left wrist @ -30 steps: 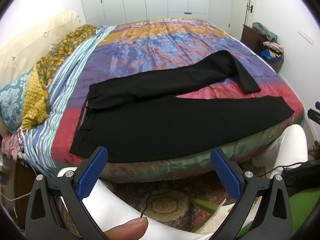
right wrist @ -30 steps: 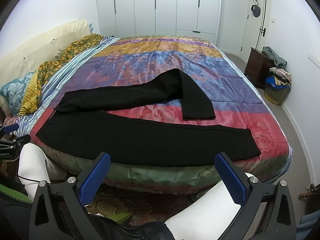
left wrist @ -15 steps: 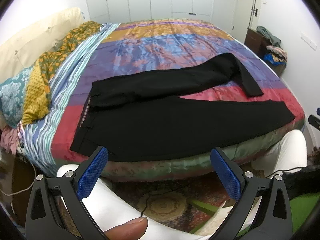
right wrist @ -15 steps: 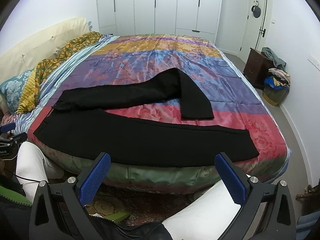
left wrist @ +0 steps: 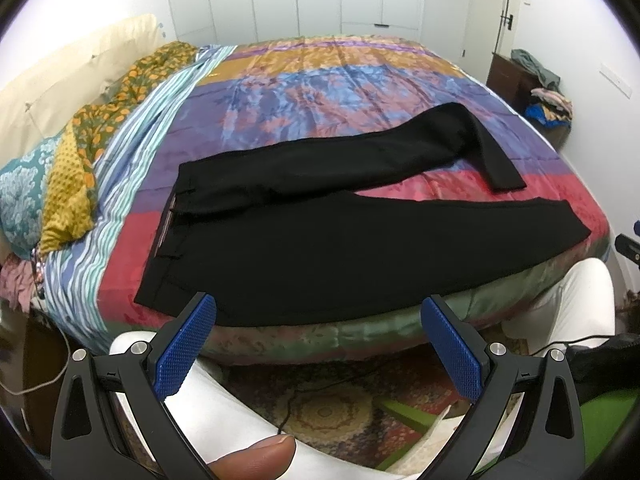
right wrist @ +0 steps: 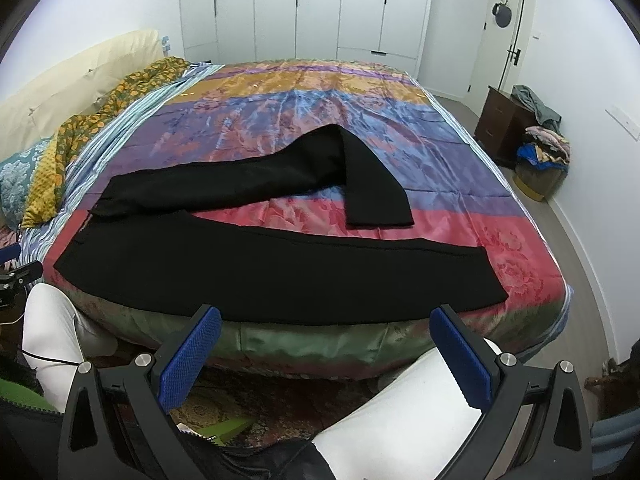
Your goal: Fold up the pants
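The black pants (left wrist: 340, 256) lie spread flat on the bed (left wrist: 320, 92), close to its near edge, with the waistband toward the pillow side. The cloth is matte, plain and deep black, with almost no creases showing. The near leg runs straight and broad along the bed's edge to a squared hem. The far leg angles away from it, then doubles back on itself near the end, so its hem (right wrist: 380, 216) points toward the near leg with a wedge of bedspread showing between the two. At the waistband (left wrist: 166, 236) a thin pale striped lining and belt loops are visible.

The bedspread (right wrist: 320, 112) is glossy satin in wide bands of gold, blue, purple, red and green with a woven floral pattern, finely wrinkled. A mustard and green flowered cloth (left wrist: 100, 120) is bunched along the pillow side.

The left tongs (left wrist: 320, 344) are spread wide and hold nothing, poised short of the bed's edge; their blue pads (left wrist: 184, 350) have a dimpled rubbery texture on black plastic arms. The right tongs (right wrist: 326, 354) likewise gape wide and empty, just before the near leg.
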